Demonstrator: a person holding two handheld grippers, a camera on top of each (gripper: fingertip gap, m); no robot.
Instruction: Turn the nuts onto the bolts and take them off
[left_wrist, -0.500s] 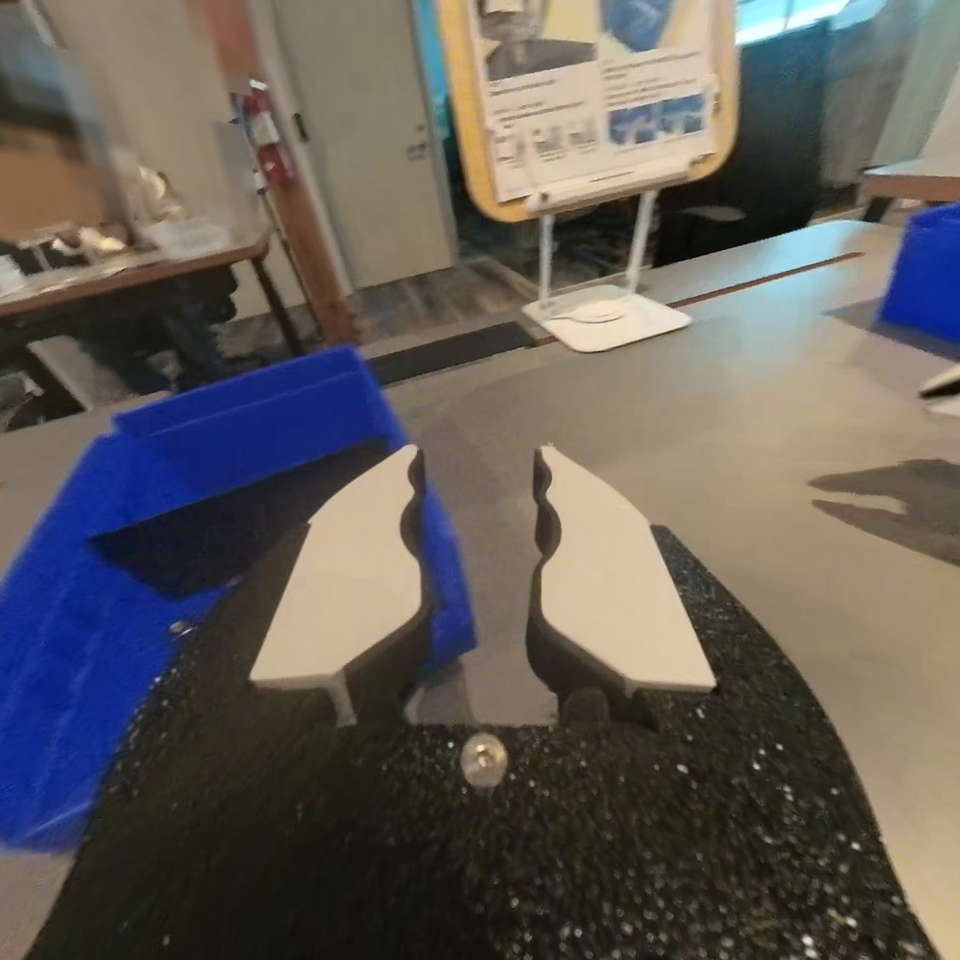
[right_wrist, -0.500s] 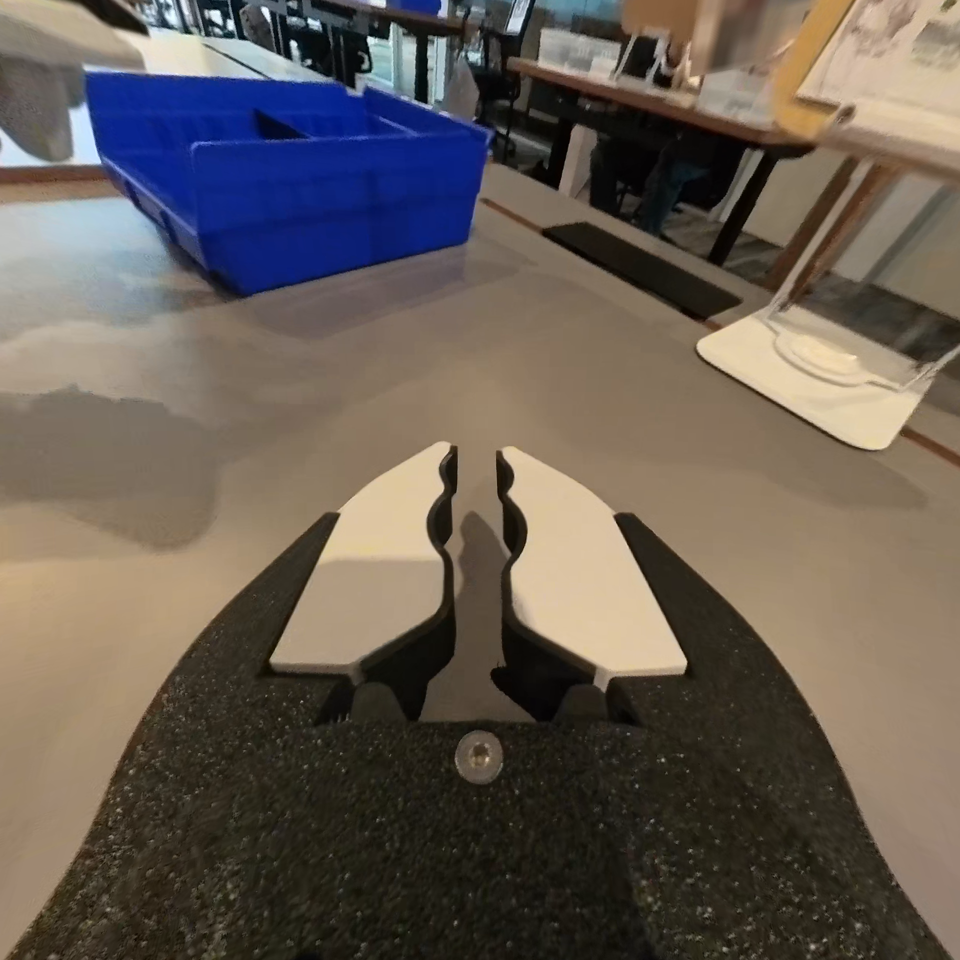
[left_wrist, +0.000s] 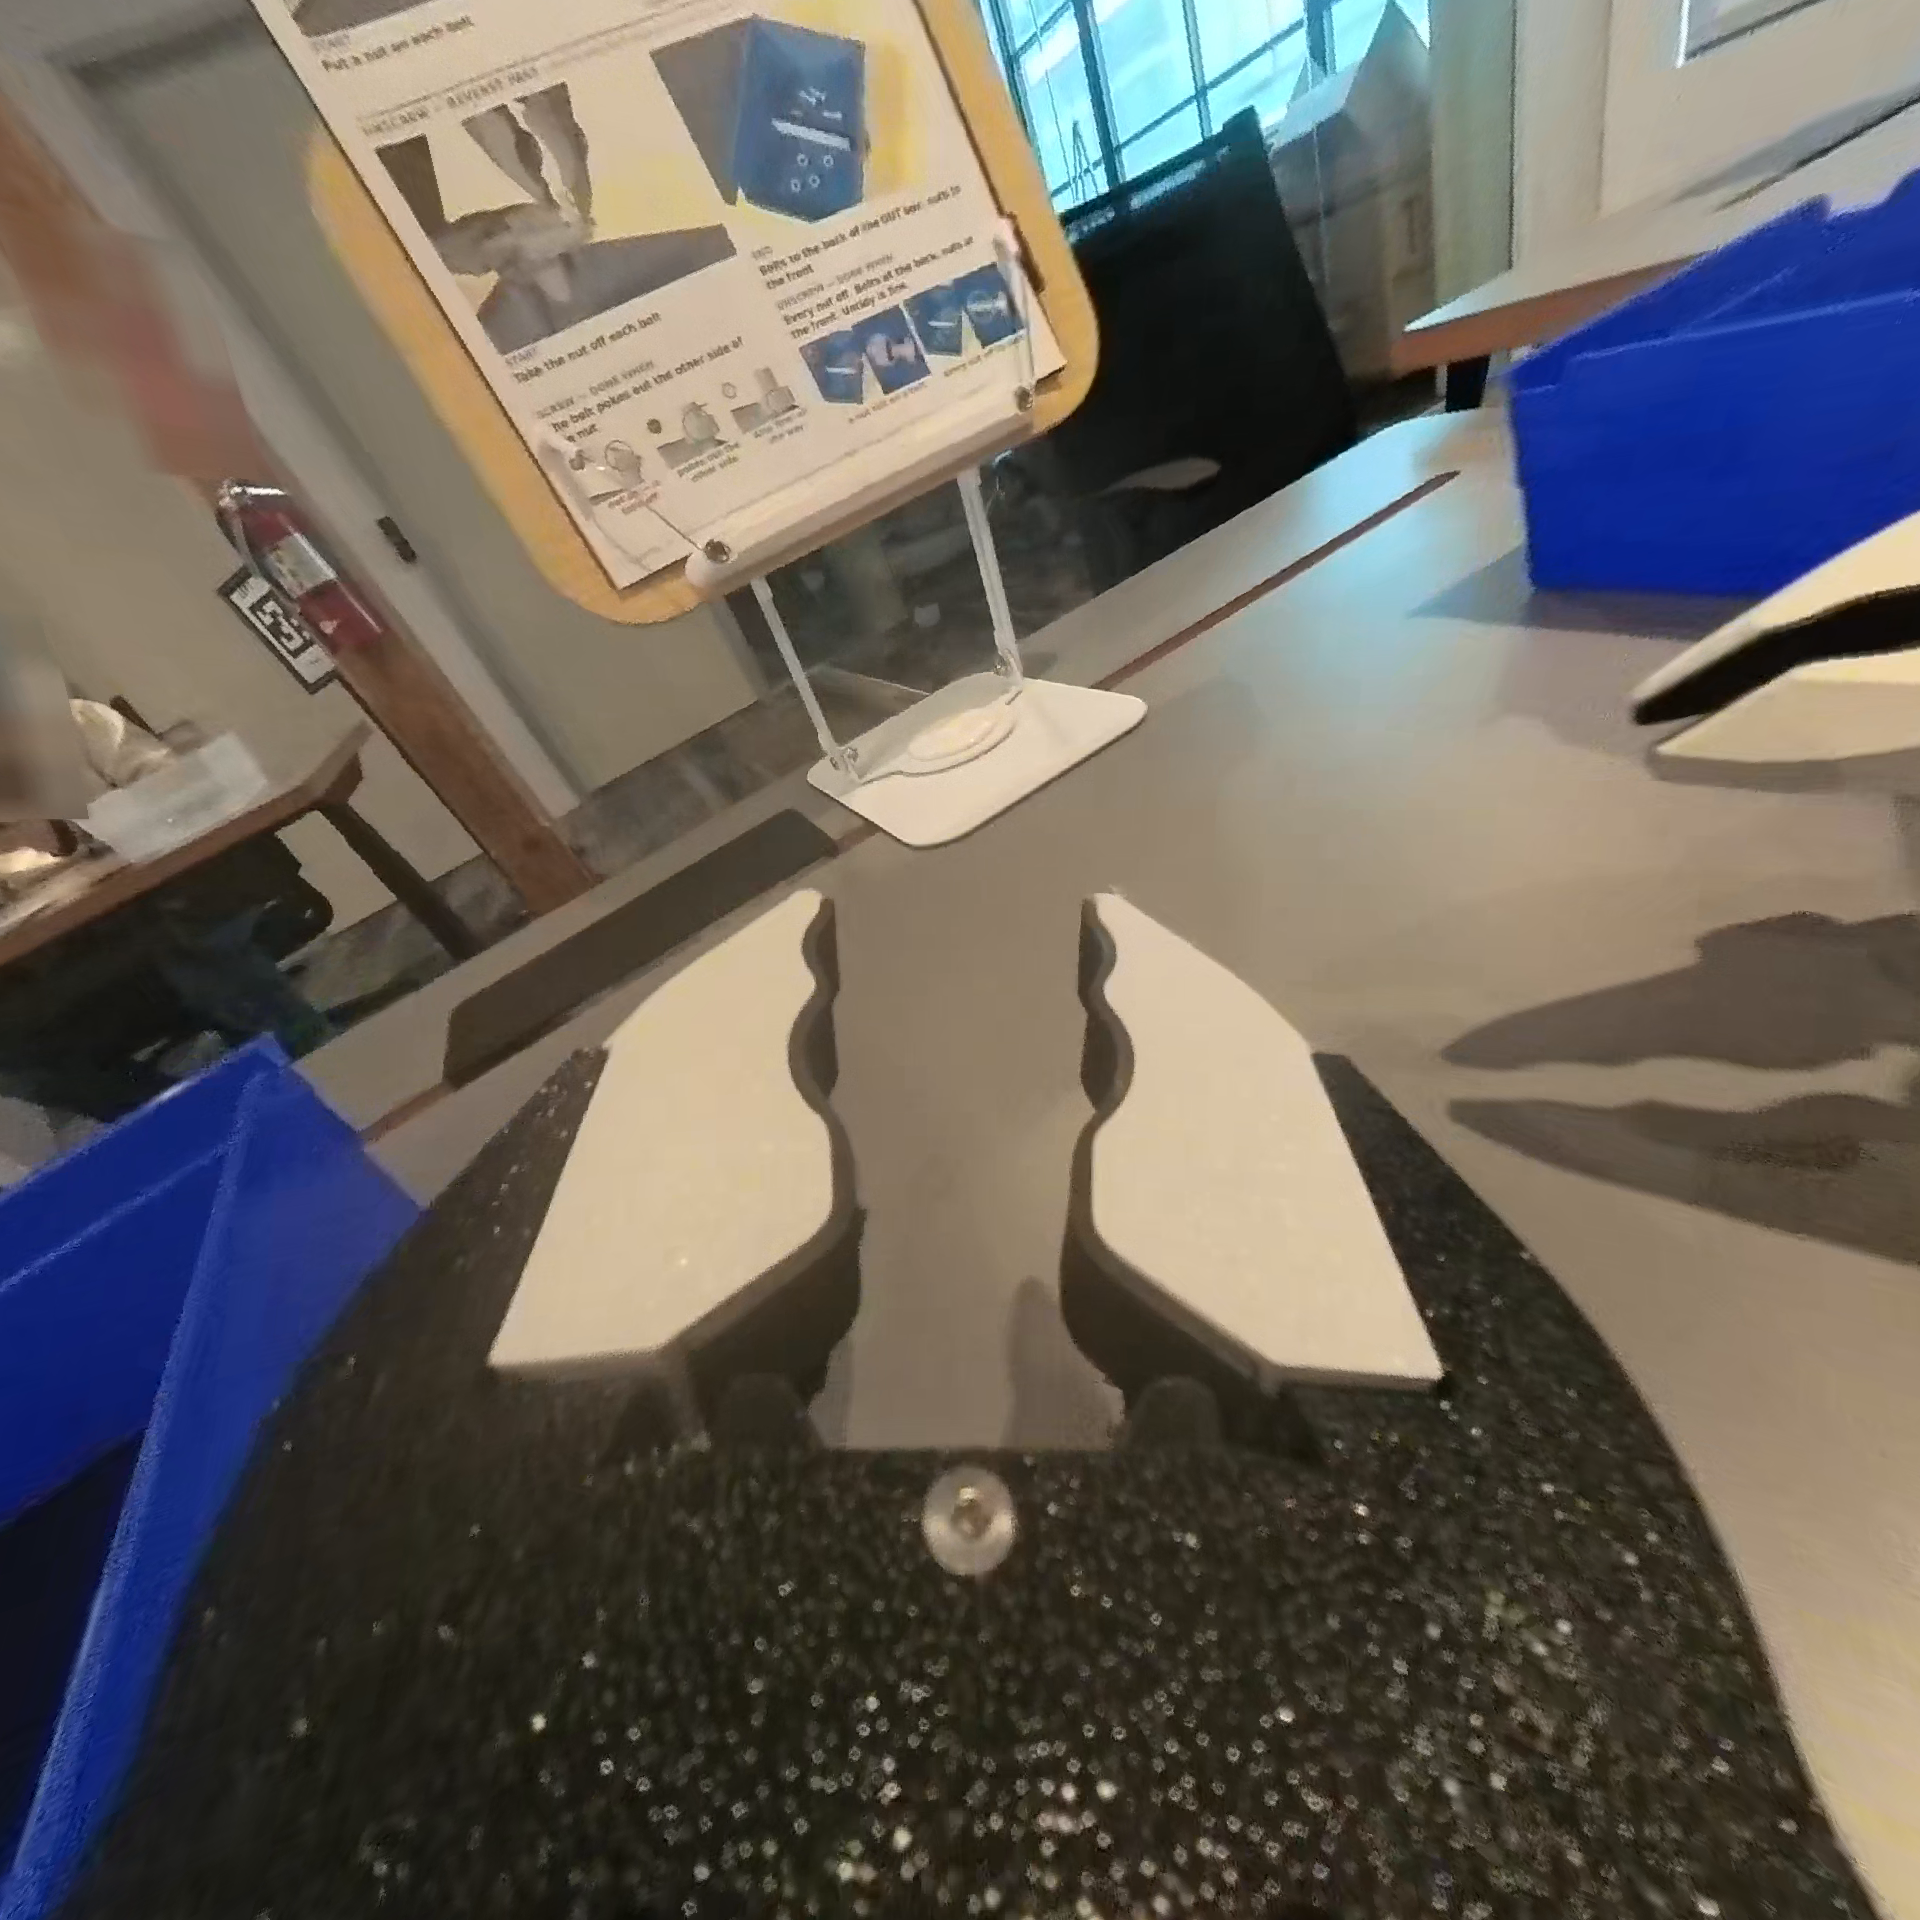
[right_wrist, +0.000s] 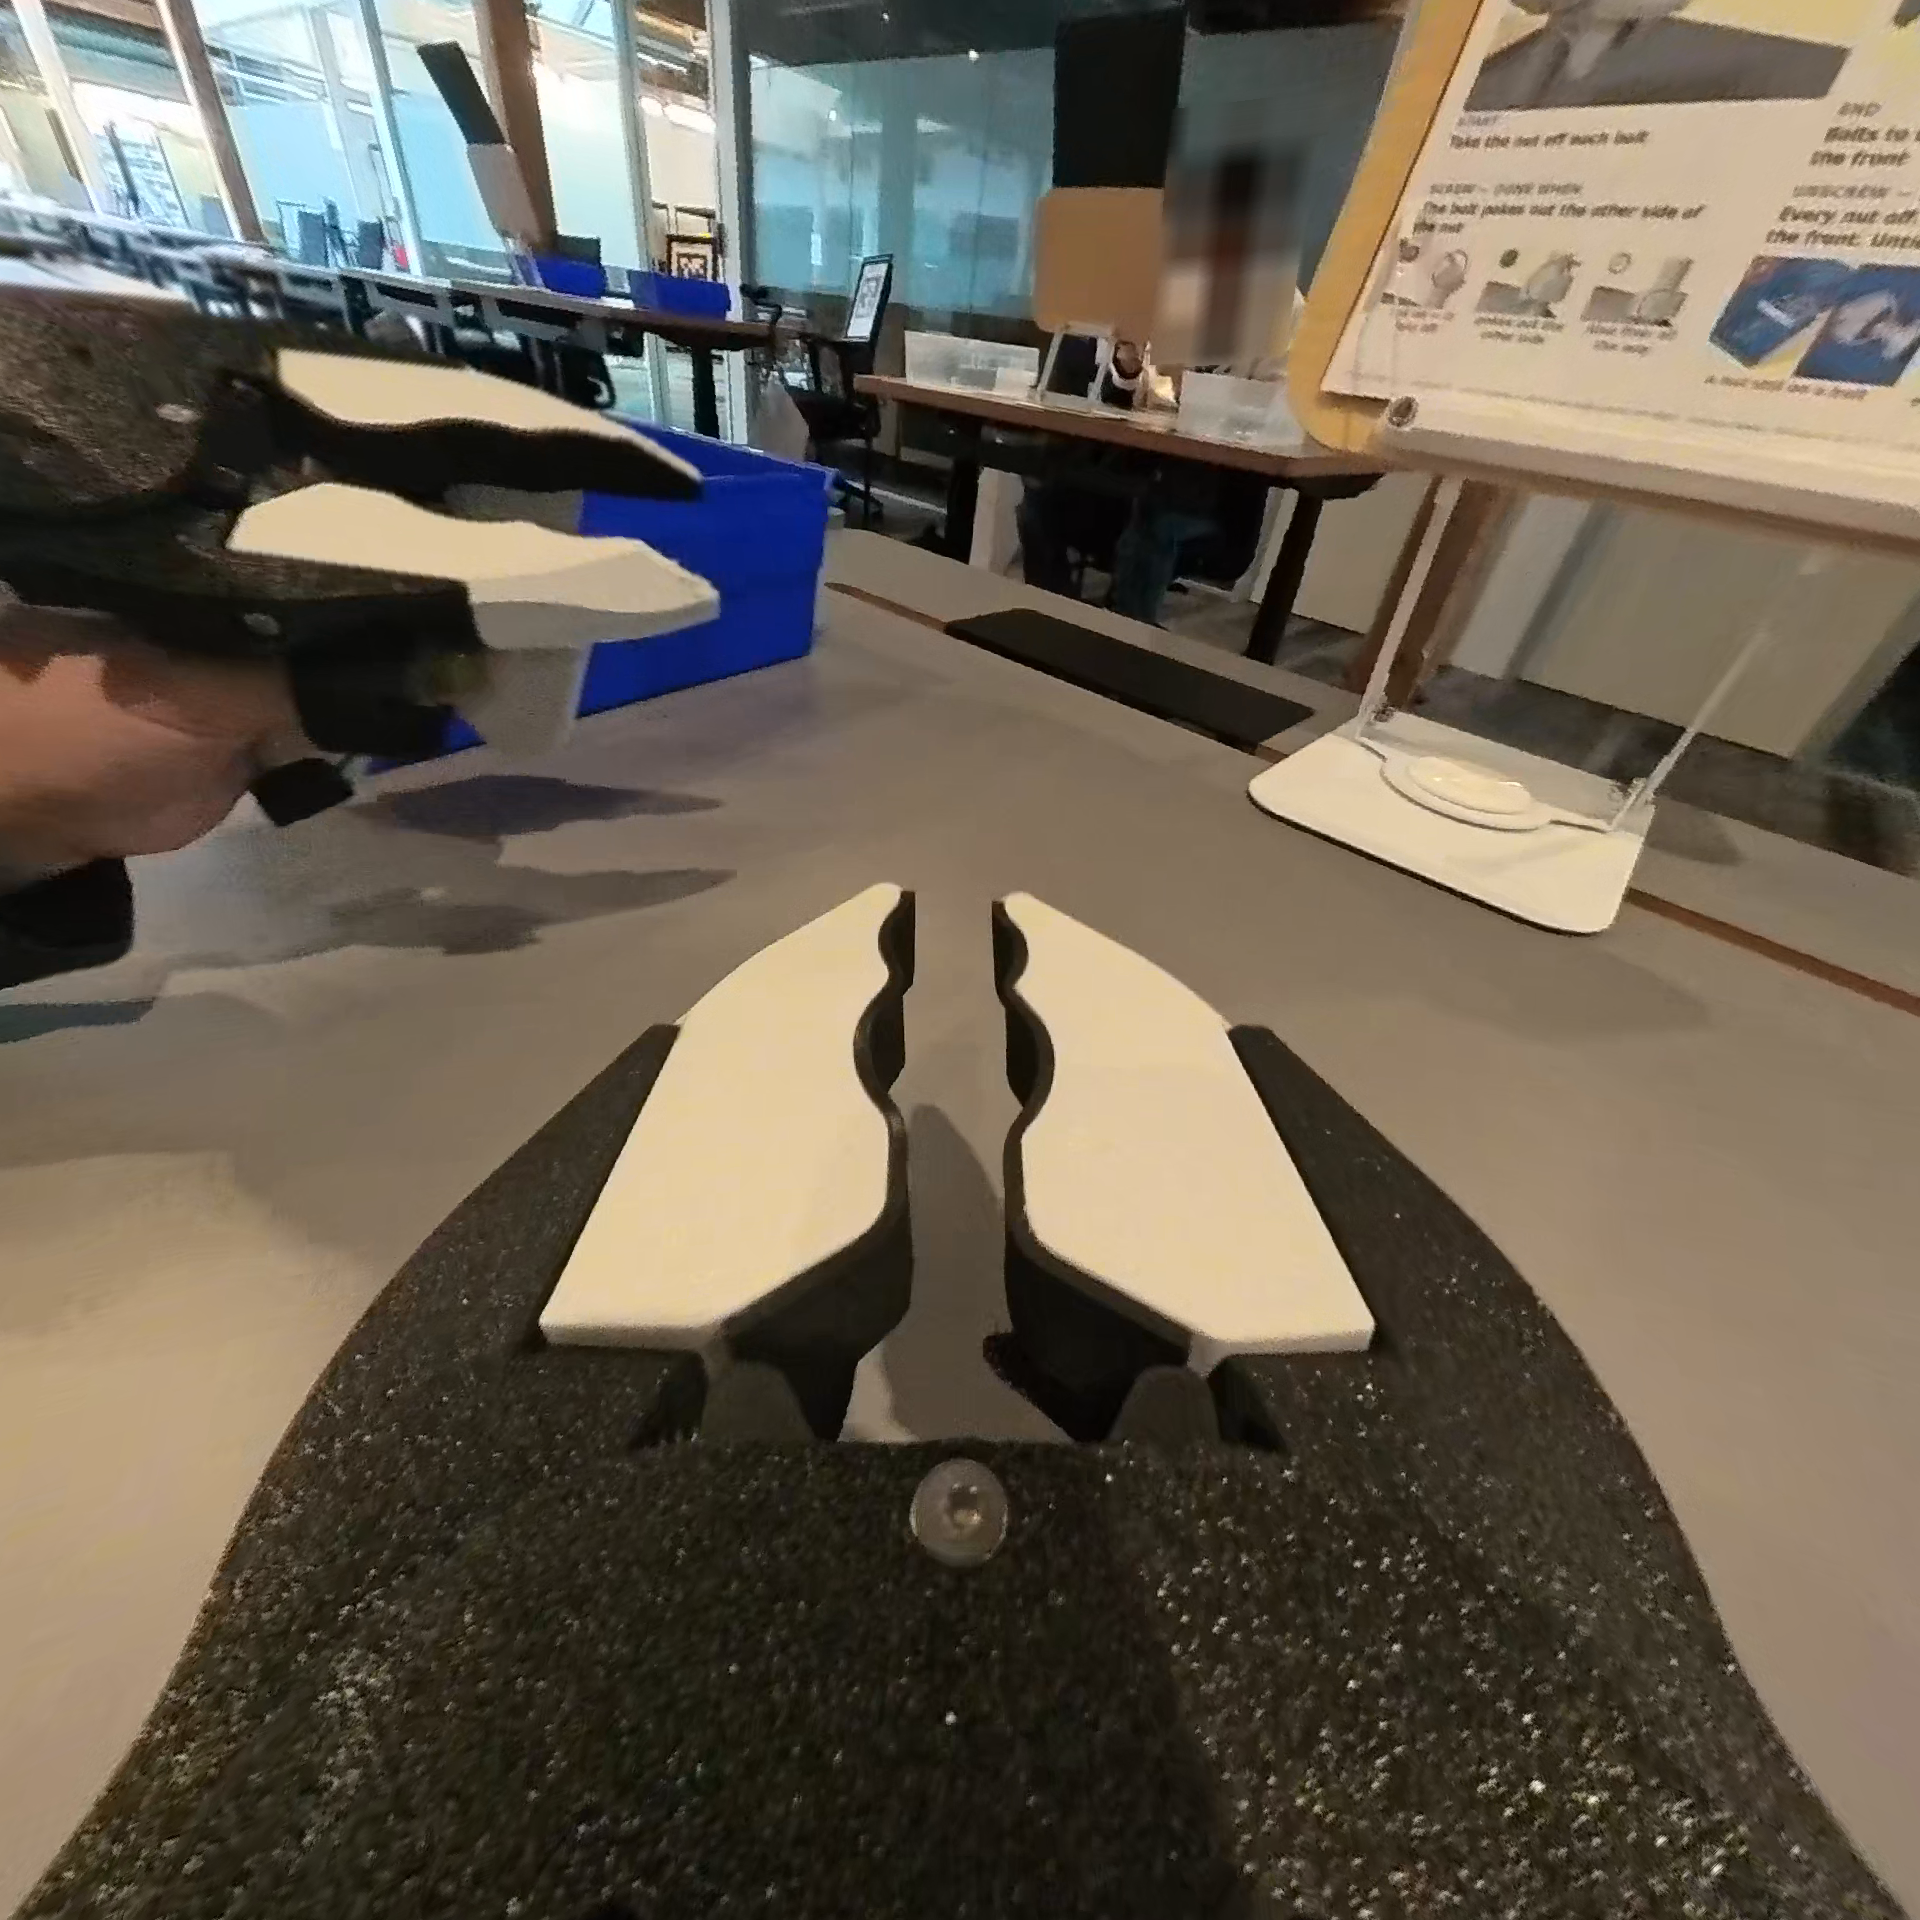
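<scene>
The left gripper (left_wrist: 956, 920) has swung away from the blue bin (left_wrist: 156, 1236) toward the instruction board (left_wrist: 717, 291), now nearer the right gripper (right_wrist: 953, 899).

Beyond my grey table (right_wrist: 1195, 883): glass partition walls (right_wrist: 914, 177), wooden desks (right_wrist: 1101, 431), a daylit window (left_wrist: 1122, 94), a timber post (left_wrist: 457, 727).

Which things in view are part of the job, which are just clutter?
Job: left gripper, right gripper, both empty; blue bins; instruction board. No nuts or bolts visible.

Clutter: fire extinguisher, background desks.
</scene>
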